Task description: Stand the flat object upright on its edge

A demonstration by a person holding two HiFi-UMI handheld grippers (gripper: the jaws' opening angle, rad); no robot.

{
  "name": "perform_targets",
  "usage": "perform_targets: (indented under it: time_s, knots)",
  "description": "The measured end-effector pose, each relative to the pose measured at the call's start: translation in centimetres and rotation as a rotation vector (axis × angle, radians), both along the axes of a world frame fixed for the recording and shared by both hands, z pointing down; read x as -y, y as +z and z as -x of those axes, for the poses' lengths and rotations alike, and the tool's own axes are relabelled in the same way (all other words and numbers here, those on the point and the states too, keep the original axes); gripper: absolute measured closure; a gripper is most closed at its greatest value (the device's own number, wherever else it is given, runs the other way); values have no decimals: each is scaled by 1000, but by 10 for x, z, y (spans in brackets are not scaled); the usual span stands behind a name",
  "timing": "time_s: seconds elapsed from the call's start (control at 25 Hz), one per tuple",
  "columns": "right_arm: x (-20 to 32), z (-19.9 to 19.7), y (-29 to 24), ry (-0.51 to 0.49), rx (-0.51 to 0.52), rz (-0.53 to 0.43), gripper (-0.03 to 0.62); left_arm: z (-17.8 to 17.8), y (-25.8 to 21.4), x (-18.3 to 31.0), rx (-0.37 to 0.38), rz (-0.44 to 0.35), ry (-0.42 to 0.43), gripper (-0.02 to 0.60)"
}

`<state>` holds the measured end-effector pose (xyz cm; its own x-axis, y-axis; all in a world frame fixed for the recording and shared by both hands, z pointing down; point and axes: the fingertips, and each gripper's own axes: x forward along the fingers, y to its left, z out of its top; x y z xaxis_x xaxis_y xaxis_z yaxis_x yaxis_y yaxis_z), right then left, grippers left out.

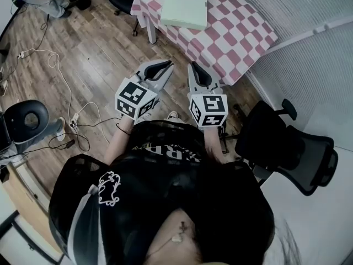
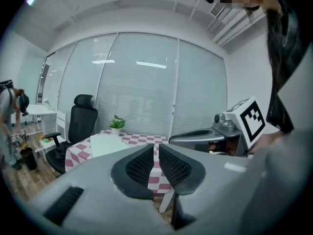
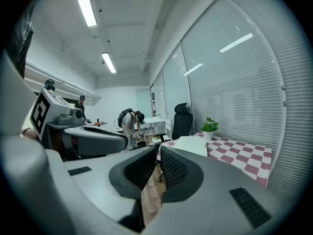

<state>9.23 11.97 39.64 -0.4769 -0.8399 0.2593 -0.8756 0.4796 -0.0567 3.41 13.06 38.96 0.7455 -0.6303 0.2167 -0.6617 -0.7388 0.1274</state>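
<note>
Head view has both my tongs pinched shut on nothing: left tongs (image 1: 165, 66) and right tongs (image 1: 194, 69) side by side over the wood floor (image 1: 94, 43), short of the bench (image 1: 242, 35). The flat object (image 1: 185, 4), a pale green slab, lies flat on the bench's pink-and-white checked cloth, well apart from them. Blinds (image 1: 309, 15) line the wall beyond, with a black office chair (image 1: 287, 142) on my right.

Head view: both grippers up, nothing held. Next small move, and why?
Probably step toward the checkered table and bring both grippers over the flat pale slab. The left gripper and right gripper are shut, empty, and over the wood floor short of the table, while the slab lies flat, untouched.
</note>
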Motion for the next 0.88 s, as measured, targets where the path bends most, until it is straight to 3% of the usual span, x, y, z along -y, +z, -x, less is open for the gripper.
perform_targets:
  time_s: [0.4,0.88]
  knots:
    - [10,-29,12,-60,0,10,560,-39,13,8,12,8,-16,546]
    - [17,-51,27,-75,28,39,560,-54,28,10,76,43,-29,546]
